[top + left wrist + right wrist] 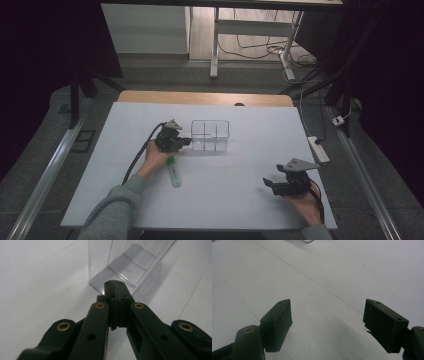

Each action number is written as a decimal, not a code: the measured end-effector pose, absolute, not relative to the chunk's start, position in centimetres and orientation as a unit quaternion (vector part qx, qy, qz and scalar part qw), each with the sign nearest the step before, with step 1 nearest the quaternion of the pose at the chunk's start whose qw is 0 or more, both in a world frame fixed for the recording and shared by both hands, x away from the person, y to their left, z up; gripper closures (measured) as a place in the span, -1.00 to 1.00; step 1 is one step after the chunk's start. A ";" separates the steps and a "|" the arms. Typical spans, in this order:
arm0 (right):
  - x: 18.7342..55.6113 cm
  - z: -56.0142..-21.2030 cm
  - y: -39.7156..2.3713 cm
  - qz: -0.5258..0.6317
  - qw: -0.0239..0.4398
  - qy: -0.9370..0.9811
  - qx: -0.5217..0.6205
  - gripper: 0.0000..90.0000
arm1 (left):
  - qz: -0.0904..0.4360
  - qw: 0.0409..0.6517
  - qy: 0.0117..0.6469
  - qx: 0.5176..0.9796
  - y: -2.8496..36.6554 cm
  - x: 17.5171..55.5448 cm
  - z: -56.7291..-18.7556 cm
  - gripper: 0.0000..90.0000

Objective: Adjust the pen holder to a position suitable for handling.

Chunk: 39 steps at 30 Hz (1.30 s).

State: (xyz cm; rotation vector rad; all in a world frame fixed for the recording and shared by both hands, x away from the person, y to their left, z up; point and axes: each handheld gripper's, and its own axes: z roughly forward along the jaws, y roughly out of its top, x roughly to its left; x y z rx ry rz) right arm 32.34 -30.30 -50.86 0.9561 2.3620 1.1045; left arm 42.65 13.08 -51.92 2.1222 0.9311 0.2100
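Left claw (186, 141) has its jaws pressed flat together with nothing between them, which the left gripper view (114, 285) shows plainly. Its tip sits just beside the clear box (210, 135), at the box's left wall; whether it touches the plastic cannot be told. In the left gripper view the box (130, 265) stands right ahead of the closed tip, its inner dividers and stepped floor visible through the wall.

That box stands upright on the white worktop (240, 200), a little behind the middle and well in from every edge. It is split into compartments.

A tube (173, 170) with a green cap lies flat on the worktop just beside the left hand (155, 159), cap end nearest the hand, and apart from the box.

Right claw (268, 182) rests near the front right corner of the worktop, held in the right hand (305, 202), well apart from box and tube. Its jaws stand spread wide, as the right gripper view (327, 325) shows, with bare worktop between them.
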 end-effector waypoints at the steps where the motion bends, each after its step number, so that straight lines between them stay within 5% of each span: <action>1: 32.3 -50.9 -30.3 0.391 0.182 0.836 0.339 -0.49 | 0.084 0.395 0.364 0.839 12.8 42.7 -51.9 0.98; 21: 32.3 -50.9 -30.3 0.387 0.178 0.839 0.339 -0.50 | 0.084 0.399 0.345 0.846 11.0 43.1 -51.8 0.98; 31: 32.2 -50.8 -30.5 0.387 0.181 0.837 0.342 -0.50 | 0.101 0.395 0.337 0.849 13.3 42.1 -50.2 0.97; 37: 32.2 -50.8 -30.4 0.387 0.181 0.838 0.339 -0.50 | 0.095 0.383 0.313 0.864 15.1 40.6 -49.3 0.65; 39: 32.1 -50.8 -30.4 0.388 0.180 0.838 0.338 -0.50 | 0.093 0.367 0.299 0.876 15.4 39.8 -49.1 0.37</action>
